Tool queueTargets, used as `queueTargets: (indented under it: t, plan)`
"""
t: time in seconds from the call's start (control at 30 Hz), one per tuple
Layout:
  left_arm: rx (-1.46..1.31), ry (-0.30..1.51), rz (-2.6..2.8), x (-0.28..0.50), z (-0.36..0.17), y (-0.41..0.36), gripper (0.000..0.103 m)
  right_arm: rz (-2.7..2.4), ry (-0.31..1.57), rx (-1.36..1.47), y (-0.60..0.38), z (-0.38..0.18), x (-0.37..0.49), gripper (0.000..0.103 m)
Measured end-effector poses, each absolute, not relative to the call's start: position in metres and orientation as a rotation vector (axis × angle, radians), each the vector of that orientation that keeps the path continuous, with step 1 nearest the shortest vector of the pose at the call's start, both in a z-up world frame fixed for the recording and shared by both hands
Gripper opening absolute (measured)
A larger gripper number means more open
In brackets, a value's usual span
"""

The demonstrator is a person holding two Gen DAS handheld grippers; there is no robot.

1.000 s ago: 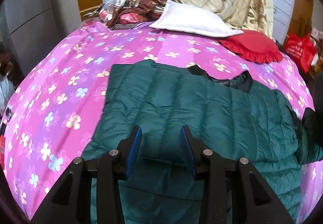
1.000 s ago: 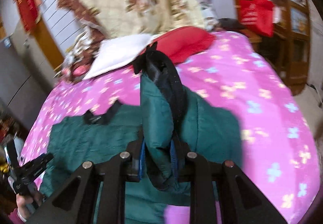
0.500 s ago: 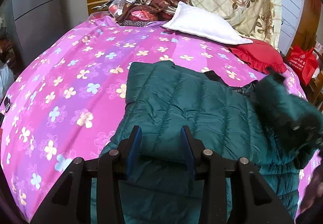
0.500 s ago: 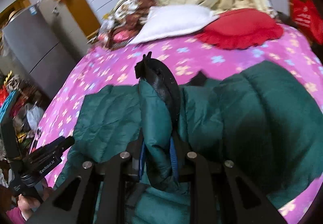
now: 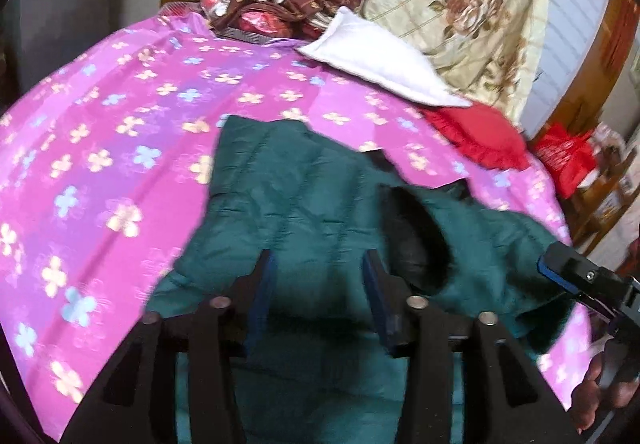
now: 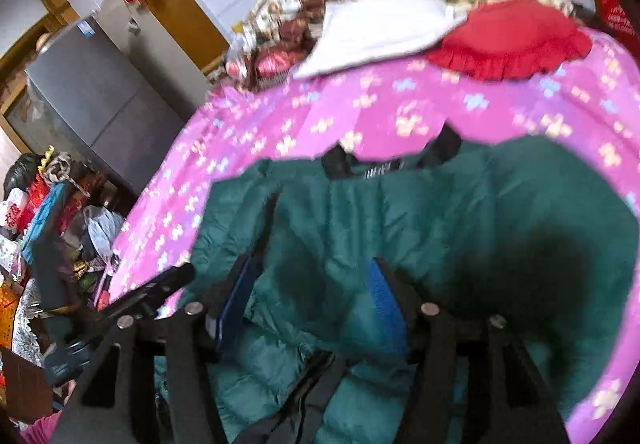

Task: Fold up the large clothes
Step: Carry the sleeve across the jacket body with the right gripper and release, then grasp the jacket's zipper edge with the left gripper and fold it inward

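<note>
Jacket [image 5: 304, 204] (dark green, quilted) lies spread on the pink floral bedspread [image 5: 100, 148]. Left gripper [image 5: 316, 296] and right gripper [image 6: 312, 296] hover over it, jaws opening, pads pressing nothing.

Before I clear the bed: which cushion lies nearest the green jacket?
The red frilled cushion, just beyond the jacket's collar; the white pillow sits farther back.

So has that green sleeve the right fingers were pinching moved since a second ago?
Yes. The sleeve was carried leftwards, away from the red cushion side, and now lies across the jacket; the right gripper is opening, no longer pinching it.
</note>
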State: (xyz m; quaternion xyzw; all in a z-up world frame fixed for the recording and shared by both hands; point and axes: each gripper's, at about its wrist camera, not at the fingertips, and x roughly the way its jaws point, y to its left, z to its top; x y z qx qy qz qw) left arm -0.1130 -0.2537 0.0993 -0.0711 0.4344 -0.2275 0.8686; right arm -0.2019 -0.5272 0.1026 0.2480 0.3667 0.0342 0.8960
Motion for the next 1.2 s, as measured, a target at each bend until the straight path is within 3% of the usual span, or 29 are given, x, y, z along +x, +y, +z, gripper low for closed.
queueTargets:
  t: [0.1,0.37,0.4,0.43,0.47,0.5,0.73,1.07,1.2]
  plan:
    - [-0.219,0.903,-0.533,-0.119,0.105,-0.263,0.043,0.021,0.714,0.484,-0.544,0.125,-0.223,0.070]
    - [-0.143,0.989,-0.520,-0.119,0.086,-0.322,0.045,-0.105,0.669,0.480,-0.599,0.147,-0.279,0.071]
    - [-0.118,1.002,-0.514,-0.118,0.082,-0.330,0.044,-0.122,0.668,0.484,-0.607,0.147,-0.286,0.071]
    - [-0.093,1.004,-0.514,-0.116,0.078,-0.337,0.029,-0.143,0.668,0.489,-0.614,0.147,-0.292,0.071]
    - [-0.075,1.001,-0.514,-0.117,0.077,-0.340,0.002,-0.162,0.669,0.493,-0.621,0.146,-0.297,0.071]
    - [-0.034,0.986,-0.494,-0.117,0.077,-0.343,0.000,-0.180,0.673,0.499,-0.628,0.145,-0.301,0.071]
    - [0.019,0.829,-0.401,-0.109,0.108,-0.304,0.000,-0.219,0.725,0.499,-0.637,0.119,-0.295,0.071]
    - [0.051,0.867,-0.310,-0.081,0.074,-0.258,0.000,-0.168,0.916,0.363,-0.579,0.041,-0.202,0.071]
    - [0.041,0.855,-0.329,-0.083,0.081,-0.257,0.000,-0.219,0.938,0.237,-0.561,0.035,-0.187,0.073]
